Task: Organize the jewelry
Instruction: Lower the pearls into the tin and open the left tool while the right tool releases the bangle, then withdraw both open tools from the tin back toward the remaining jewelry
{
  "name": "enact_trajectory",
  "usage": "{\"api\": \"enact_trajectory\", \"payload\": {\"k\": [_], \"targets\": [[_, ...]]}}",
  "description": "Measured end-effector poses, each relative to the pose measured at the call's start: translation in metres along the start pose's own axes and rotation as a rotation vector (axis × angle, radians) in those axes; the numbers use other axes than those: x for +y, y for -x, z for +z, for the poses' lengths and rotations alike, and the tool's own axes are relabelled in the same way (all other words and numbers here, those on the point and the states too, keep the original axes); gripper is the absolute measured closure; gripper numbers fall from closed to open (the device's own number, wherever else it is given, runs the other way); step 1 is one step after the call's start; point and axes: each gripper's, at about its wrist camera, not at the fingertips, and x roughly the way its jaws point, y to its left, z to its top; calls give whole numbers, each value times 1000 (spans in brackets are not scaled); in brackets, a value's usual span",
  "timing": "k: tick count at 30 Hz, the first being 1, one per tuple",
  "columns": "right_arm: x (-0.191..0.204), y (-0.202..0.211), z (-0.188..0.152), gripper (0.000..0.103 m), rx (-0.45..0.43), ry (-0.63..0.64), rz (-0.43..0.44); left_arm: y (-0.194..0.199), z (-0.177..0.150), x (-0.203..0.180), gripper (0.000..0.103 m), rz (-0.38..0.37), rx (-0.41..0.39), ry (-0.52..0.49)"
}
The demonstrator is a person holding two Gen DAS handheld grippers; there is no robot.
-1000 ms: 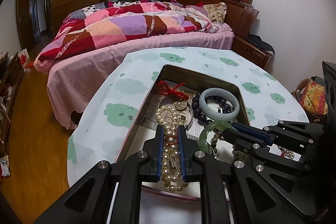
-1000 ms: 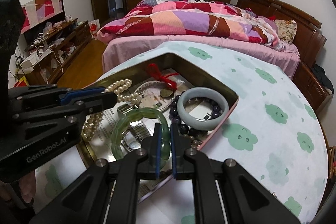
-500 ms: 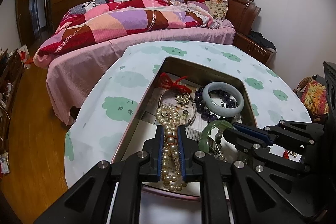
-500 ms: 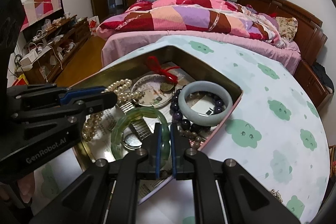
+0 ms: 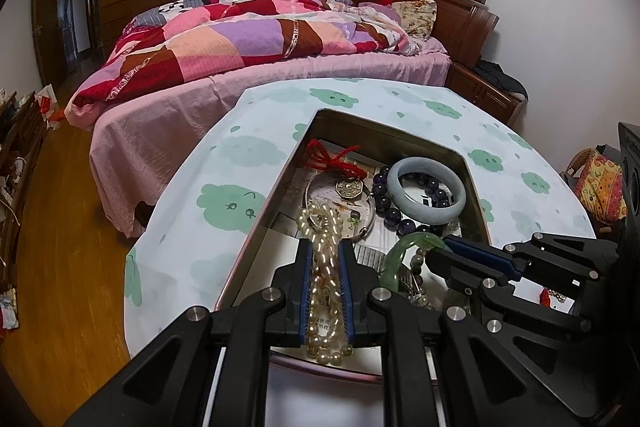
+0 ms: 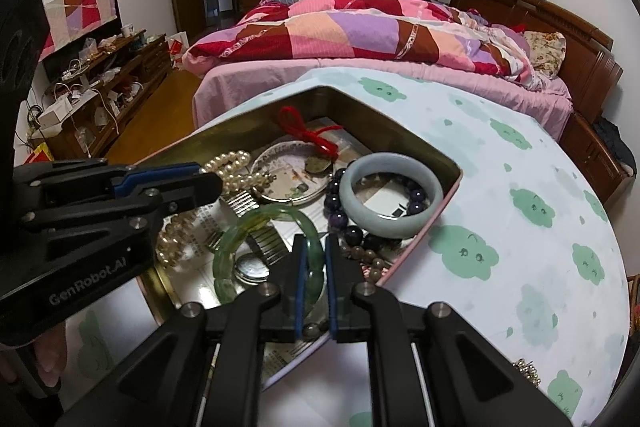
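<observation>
My left gripper clamped on pearl necklace, right gripper pinching translucent green bangle, both over open tin, pale jade bangle inside.

Pearl necklace, green jade bangle, pale jade bangle and purple bead bracelet lie inside open tin.

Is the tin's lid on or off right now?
Off. The tin stands open-topped, with its inner walls and the jewelry inside in plain view: pale bangle, pearl strand, green bangle. No lid shows in either view.
</observation>
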Motion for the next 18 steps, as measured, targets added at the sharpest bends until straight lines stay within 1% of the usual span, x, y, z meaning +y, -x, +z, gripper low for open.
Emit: {"api": "enact_trajectory", "payload": {"k": [4, 5, 6, 7, 8, 9, 10, 12, 13, 18], "targets": [[2, 1, 0, 91, -5, -1, 0, 0, 0, 0, 88, 1, 3, 3], [2, 2, 0, 91, -6, -1, -1, 1, 0, 0, 83, 3, 0, 5], [2, 2, 0, 91, -7, -2, 0, 2, 0, 0, 73, 4, -5, 5], [2, 2, 0, 91, -8, -3, 1, 4, 1, 0, 67, 6, -15, 4], [2, 2, 0, 89, -9, -4, 4, 7, 1, -1, 56, 7, -27, 3], [3, 2, 0, 87, -9, -2, 7, 8, 2, -1, 51, -5, -33, 7], [4, 2, 0, 85, -10, 2, 4, 10, 2, -1, 49, -13, -38, 11], [8, 4, 1, 68, -17, 17, 5, 12, 3, -2, 45, -5, -46, 8], [9, 5, 2, 67, -21, 24, -1, 13, 3, -2, 45, -1, -50, 6], [6, 9, 3, 67, -37, 4, -14, 18, 6, 3, 44, -11, -67, 34]]}}
